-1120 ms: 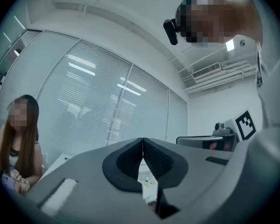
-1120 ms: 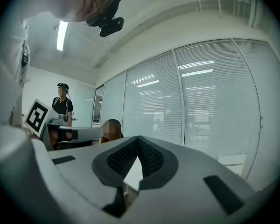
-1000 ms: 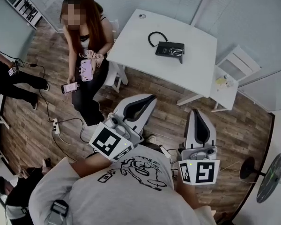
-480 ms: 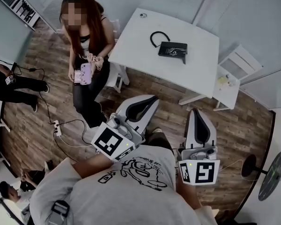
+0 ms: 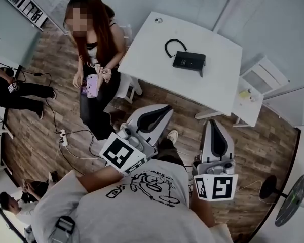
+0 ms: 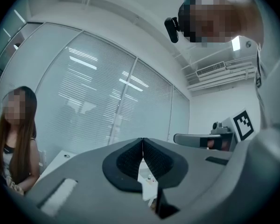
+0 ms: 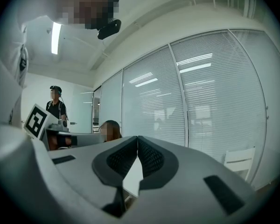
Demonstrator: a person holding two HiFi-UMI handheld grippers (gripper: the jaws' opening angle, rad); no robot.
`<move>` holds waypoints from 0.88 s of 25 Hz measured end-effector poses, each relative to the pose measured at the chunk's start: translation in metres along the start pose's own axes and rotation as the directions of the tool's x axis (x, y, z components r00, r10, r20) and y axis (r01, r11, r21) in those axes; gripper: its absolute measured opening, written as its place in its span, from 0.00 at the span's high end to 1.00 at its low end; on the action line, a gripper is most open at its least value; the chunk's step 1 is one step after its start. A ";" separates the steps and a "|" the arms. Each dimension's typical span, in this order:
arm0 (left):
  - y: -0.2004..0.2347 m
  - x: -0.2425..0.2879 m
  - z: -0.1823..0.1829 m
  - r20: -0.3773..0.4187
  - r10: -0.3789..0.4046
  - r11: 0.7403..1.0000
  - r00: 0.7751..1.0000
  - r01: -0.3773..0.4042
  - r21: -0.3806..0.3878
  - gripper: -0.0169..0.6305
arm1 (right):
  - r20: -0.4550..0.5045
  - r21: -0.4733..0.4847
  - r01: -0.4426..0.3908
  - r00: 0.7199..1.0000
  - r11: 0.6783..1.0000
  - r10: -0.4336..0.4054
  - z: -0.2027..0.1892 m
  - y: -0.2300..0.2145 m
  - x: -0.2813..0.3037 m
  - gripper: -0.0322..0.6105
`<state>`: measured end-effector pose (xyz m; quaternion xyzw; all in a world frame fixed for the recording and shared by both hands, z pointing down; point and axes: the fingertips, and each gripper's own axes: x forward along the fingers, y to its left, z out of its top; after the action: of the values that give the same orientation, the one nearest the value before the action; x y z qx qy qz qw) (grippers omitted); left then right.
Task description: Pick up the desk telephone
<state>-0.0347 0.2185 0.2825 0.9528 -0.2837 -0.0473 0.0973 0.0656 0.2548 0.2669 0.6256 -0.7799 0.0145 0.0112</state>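
Observation:
The black desk telephone (image 5: pixel 189 61) lies on the white table (image 5: pixel 157 59) with its cord looped to its left. Both grippers are held level, well short of the table, over the wooden floor. My left gripper (image 5: pixel 168 107) is shut and empty, its tips pointing toward the table's near edge. My right gripper (image 5: pixel 213 120) is also shut with nothing in it, to the right of the left one. In the left gripper view the jaws (image 6: pixel 142 140) meet at the tips, and in the right gripper view the jaws (image 7: pixel 138 137) do the same. The telephone is hidden in both gripper views.
A person (image 5: pixel 93 49) stands left of the table holding a phone. A small white side table (image 5: pixel 249 101) with small items stands at the table's right. Cables and a power strip (image 5: pixel 62 137) lie on the floor at left. A round-based stand (image 5: pixel 270 187) is at lower right.
Both grippers and the head have moved forward toward the table; the table and telephone sit lower in the head view. The standing person shifted the phone in her hands.

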 end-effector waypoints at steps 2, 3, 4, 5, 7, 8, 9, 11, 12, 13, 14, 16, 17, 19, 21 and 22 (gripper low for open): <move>0.003 0.015 -0.001 -0.004 0.000 1.000 1.000 0.000 -0.002 0.97 | 0.003 -0.001 -0.005 1.000 1.000 0.005 0.002 -0.014 0.008 0.94; 0.004 0.023 -0.002 -0.007 0.001 1.000 1.000 -0.001 -0.003 0.97 | 0.003 -0.001 -0.009 1.000 1.000 0.009 0.003 -0.020 0.012 0.94; 0.005 0.032 -0.002 -0.010 0.002 1.000 1.000 -0.002 -0.004 0.97 | 0.003 0.000 -0.014 1.000 1.000 0.014 0.004 -0.028 0.016 0.94; 0.007 0.041 -0.002 -0.012 0.003 1.000 1.000 -0.003 -0.003 0.97 | 0.003 0.000 -0.016 1.000 1.000 0.016 0.005 -0.036 0.020 0.94; 0.009 0.061 0.000 -0.010 0.006 1.000 1.000 -0.006 0.005 0.97 | 0.003 -0.005 -0.014 1.000 1.000 0.014 0.005 -0.056 0.029 0.94; 0.010 0.071 0.000 -0.008 0.009 1.000 1.000 -0.009 0.009 0.97 | 0.003 -0.006 -0.012 1.000 1.000 0.012 0.005 -0.066 0.033 0.94; 0.010 0.079 0.000 -0.005 0.014 1.000 1.000 -0.014 0.012 0.97 | 0.004 -0.005 -0.012 1.000 1.000 0.012 0.004 -0.075 0.036 0.94; 0.011 0.093 0.000 -0.004 0.026 1.000 1.000 -0.026 0.015 0.97 | 0.006 -0.001 -0.021 1.000 1.000 0.021 0.004 -0.090 0.042 0.94; 0.012 0.100 0.000 -0.006 0.030 0.999 1.000 -0.030 0.015 0.97 | 0.009 0.002 -0.028 1.000 1.000 0.028 0.005 -0.096 0.046 0.94; 0.012 0.108 -0.001 -0.010 0.032 0.999 0.999 -0.031 0.014 0.97 | 0.015 0.006 -0.036 0.999 0.999 0.036 0.007 -0.102 0.049 0.94; 0.012 0.116 -0.001 -0.013 0.031 0.999 0.999 -0.031 0.011 0.97 | 0.022 0.010 -0.043 0.999 0.999 0.043 0.009 -0.108 0.052 0.94; 0.011 0.130 0.000 -0.011 0.029 1.000 1.000 -0.029 0.009 0.97 | 0.032 0.013 -0.051 0.998 0.999 0.050 0.010 -0.120 0.057 0.94; 0.010 0.136 0.001 -0.006 0.030 0.999 1.000 -0.030 0.013 0.97 | 0.033 0.012 -0.053 0.998 0.999 0.053 0.010 -0.125 0.058 0.94; 0.008 0.145 0.003 0.005 0.036 0.999 0.999 -0.036 0.024 0.97 | 0.032 0.010 -0.060 0.998 0.998 0.060 0.009 -0.134 0.062 0.94; 0.008 0.151 0.002 0.006 0.045 0.999 0.999 -0.045 0.027 0.97 | 0.028 0.010 -0.066 0.997 0.998 0.066 0.006 -0.141 0.065 0.94; 0.009 0.153 0.001 0.004 0.050 0.998 0.999 -0.050 0.024 0.97 | 0.024 0.013 -0.068 0.997 0.998 0.068 0.005 -0.143 0.066 0.94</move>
<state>0.0878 0.1267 0.2786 0.9464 -0.3081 -0.0429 0.0864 0.1913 0.1591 0.2657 0.5989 -0.8007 0.0128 -0.0028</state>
